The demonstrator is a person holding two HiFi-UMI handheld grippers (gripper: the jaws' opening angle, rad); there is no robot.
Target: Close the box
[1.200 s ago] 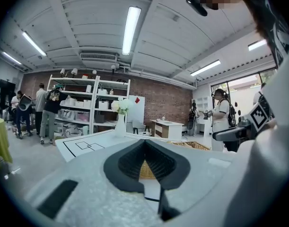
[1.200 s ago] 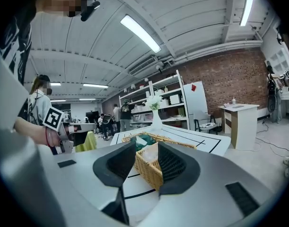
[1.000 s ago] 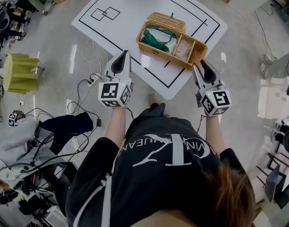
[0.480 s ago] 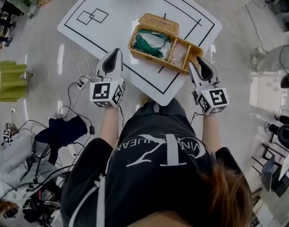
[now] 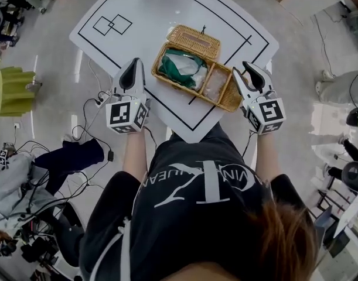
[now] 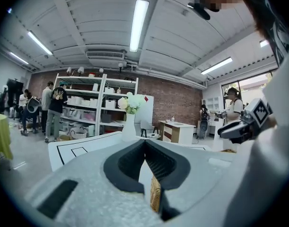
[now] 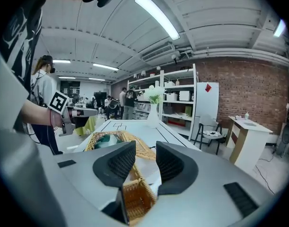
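Observation:
The wicker box (image 5: 193,69) stands open on the white table (image 5: 167,4), with green cloth in its left compartment. One lid (image 5: 194,38) is tilted back at the far side, and a second flap (image 5: 232,92) hangs at the right end. My left gripper (image 5: 133,63) is shut and empty, a short way left of the box. In the left gripper view the left gripper (image 6: 144,142) shows a sliver of wicker (image 6: 155,197) below its tips. My right gripper (image 5: 249,69) is open beside the box's right end. In its own view the right gripper (image 7: 145,148) has the box (image 7: 135,193) just beyond its jaws.
Black lines mark the table, and a white vase with flowers (image 6: 128,122) stands at its far end. Cables (image 5: 96,101) and dark cloth (image 5: 67,157) lie on the floor at the left, near a yellow-green stool (image 5: 12,89). People and shelves (image 6: 83,108) fill the background.
Both grippers have come forward to the table's near edge. The right one now sits alongside the box's right end, the left one level with its left end.

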